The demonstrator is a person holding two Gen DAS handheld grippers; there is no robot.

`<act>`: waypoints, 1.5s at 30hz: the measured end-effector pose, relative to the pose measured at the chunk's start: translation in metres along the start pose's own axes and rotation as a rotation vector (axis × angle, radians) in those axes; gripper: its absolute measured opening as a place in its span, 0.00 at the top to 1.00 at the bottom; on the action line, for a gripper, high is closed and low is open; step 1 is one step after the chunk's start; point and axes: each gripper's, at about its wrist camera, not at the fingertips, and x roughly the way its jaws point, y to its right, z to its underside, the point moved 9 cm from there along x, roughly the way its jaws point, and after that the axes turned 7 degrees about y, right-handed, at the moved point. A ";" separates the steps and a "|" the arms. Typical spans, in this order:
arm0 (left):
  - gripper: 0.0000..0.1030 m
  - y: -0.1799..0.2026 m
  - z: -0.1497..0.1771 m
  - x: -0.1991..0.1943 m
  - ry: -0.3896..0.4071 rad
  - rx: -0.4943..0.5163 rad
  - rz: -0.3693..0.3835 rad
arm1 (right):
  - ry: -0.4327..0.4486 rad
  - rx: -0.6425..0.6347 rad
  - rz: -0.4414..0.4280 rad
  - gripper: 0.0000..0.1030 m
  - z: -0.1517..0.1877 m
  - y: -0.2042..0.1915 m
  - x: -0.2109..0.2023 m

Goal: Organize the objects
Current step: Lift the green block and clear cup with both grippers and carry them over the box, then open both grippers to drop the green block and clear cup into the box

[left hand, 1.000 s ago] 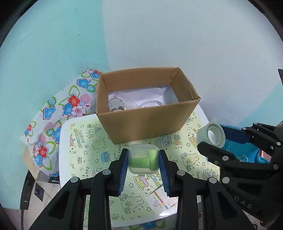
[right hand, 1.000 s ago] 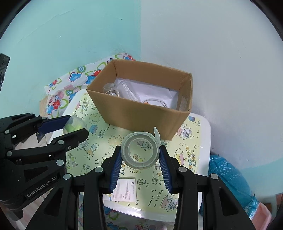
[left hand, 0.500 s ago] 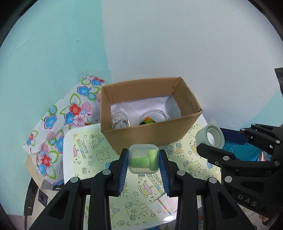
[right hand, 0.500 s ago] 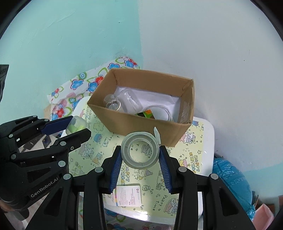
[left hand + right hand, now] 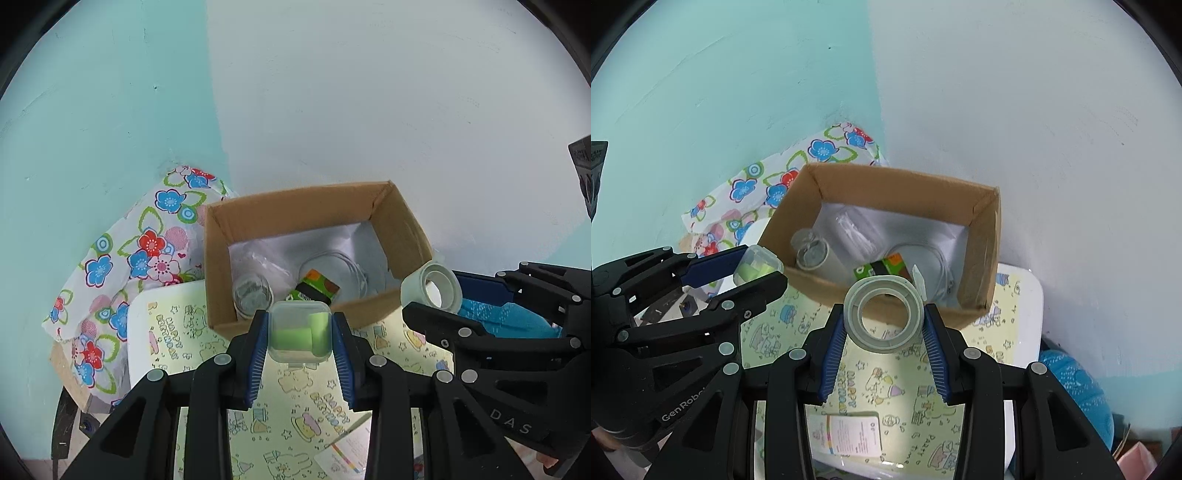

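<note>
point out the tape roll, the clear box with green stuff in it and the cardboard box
tape roll (image 5: 882,334), right wrist view, lower rim.
clear plastic box (image 5: 299,334), left wrist view, front face.
cardboard box (image 5: 905,173), right wrist view, far wall's top edge.

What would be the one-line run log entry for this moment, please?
left gripper: shut on clear plastic case with green insert | right gripper: shut on clear tape roll | both near open brown cardboard box
</note>
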 end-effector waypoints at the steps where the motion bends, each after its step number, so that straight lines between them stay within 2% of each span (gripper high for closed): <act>1: 0.67 -0.001 -0.002 0.002 0.000 -0.004 0.003 | -0.001 0.005 -0.008 0.57 -0.003 0.001 0.003; 9: 0.67 -0.014 -0.020 0.024 -0.003 -0.046 0.010 | -0.015 0.027 -0.018 0.57 -0.019 0.013 0.024; 20: 0.67 -0.016 -0.032 0.056 -0.009 -0.045 0.025 | -0.040 0.044 -0.011 0.57 -0.026 0.024 0.055; 30: 0.67 -0.021 -0.029 0.085 -0.036 -0.051 0.018 | -0.063 0.060 -0.003 0.57 -0.029 0.035 0.079; 37: 0.65 -0.020 -0.030 0.093 -0.033 -0.077 0.053 | -0.068 0.082 0.011 0.57 -0.029 0.041 0.087; 39: 0.62 -0.020 -0.031 0.094 -0.027 -0.077 0.055 | -0.066 0.092 0.008 0.57 -0.031 0.041 0.088; 41: 0.49 -0.019 -0.032 0.093 -0.013 -0.070 0.054 | -0.068 0.095 0.008 0.55 -0.031 0.042 0.089; 42: 0.44 -0.020 -0.033 0.092 -0.009 -0.068 0.055 | -0.072 0.102 0.011 0.51 -0.031 0.043 0.089; 43: 0.38 -0.021 -0.033 0.091 -0.004 -0.068 0.046 | -0.089 0.117 0.026 0.41 -0.030 0.047 0.090; 45: 0.29 -0.027 -0.034 0.087 0.016 -0.072 0.032 | -0.118 0.155 0.028 0.33 -0.027 0.054 0.094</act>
